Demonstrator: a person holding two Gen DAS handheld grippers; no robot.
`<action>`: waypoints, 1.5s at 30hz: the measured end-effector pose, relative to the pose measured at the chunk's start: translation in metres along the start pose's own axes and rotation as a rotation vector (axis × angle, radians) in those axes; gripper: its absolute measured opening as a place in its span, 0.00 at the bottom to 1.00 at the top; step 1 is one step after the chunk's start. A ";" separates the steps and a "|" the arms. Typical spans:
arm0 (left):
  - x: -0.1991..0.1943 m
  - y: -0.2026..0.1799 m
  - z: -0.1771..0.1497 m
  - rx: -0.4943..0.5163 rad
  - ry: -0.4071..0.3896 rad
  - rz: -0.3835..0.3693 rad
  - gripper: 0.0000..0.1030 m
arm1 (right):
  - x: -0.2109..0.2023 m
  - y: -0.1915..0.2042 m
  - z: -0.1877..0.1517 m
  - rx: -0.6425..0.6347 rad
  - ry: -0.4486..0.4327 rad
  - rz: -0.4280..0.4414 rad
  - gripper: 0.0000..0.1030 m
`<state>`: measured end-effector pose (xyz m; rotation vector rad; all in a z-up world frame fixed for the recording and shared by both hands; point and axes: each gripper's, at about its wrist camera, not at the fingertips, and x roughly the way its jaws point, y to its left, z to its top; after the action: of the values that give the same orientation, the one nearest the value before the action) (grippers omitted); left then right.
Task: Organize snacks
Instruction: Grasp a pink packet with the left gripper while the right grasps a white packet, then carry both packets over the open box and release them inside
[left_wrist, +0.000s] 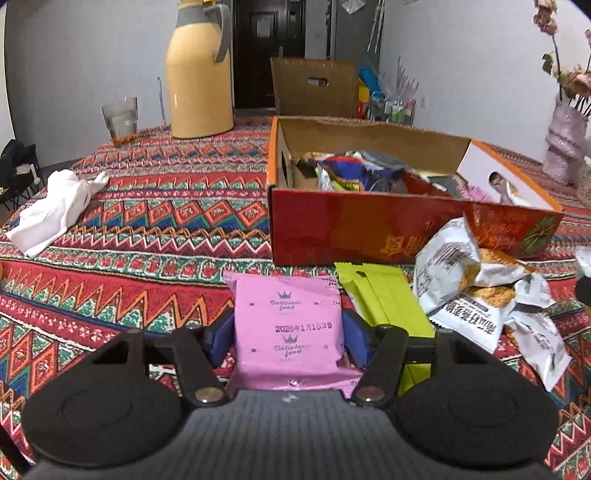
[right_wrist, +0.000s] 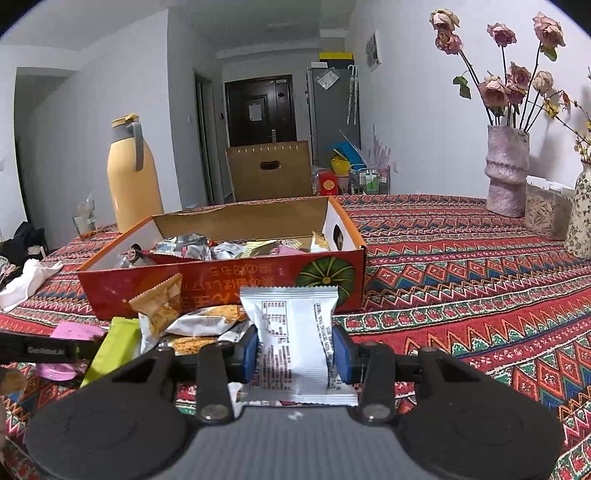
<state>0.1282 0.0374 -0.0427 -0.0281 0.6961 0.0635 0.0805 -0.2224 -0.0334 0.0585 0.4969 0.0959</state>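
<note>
Two claws, each with a snack packet

The left claw (left_wrist: 290, 332) squeezes a flat, shiny pink packet (left_wrist: 290, 325) above the zigzag table (left_wrist: 147, 221). The right claw (right_wrist: 295, 350) pinches a crinkly white packet (right_wrist: 293, 339) near the cardboard box (right_wrist: 221, 284).

1. The pink snack packet (left_wrist: 288, 332) is smooth, slightly shiny plastic.
2. The box (left_wrist: 369, 229) is cardboard, glossy outside, dull brown inside.
3. The tablecloth (left_wrist: 147, 229) is woven cloth.

left gripper (left_wrist: 289, 332): pads pressing a packet, angled down | right gripper (right_wrist: 295, 350): clamped on a packet
</note>
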 end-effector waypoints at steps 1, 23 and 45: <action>-0.002 0.001 0.000 0.001 -0.007 0.001 0.61 | 0.000 0.001 0.000 0.000 -0.001 0.001 0.39; -0.047 -0.011 0.056 -0.005 -0.216 -0.057 0.61 | 0.016 0.008 0.042 -0.040 -0.080 0.014 0.39; 0.034 -0.056 0.140 0.003 -0.239 -0.051 0.61 | 0.120 0.026 0.114 -0.072 -0.085 0.040 0.39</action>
<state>0.2473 -0.0101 0.0430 -0.0349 0.4566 0.0163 0.2380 -0.1873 0.0122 0.0018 0.4073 0.1497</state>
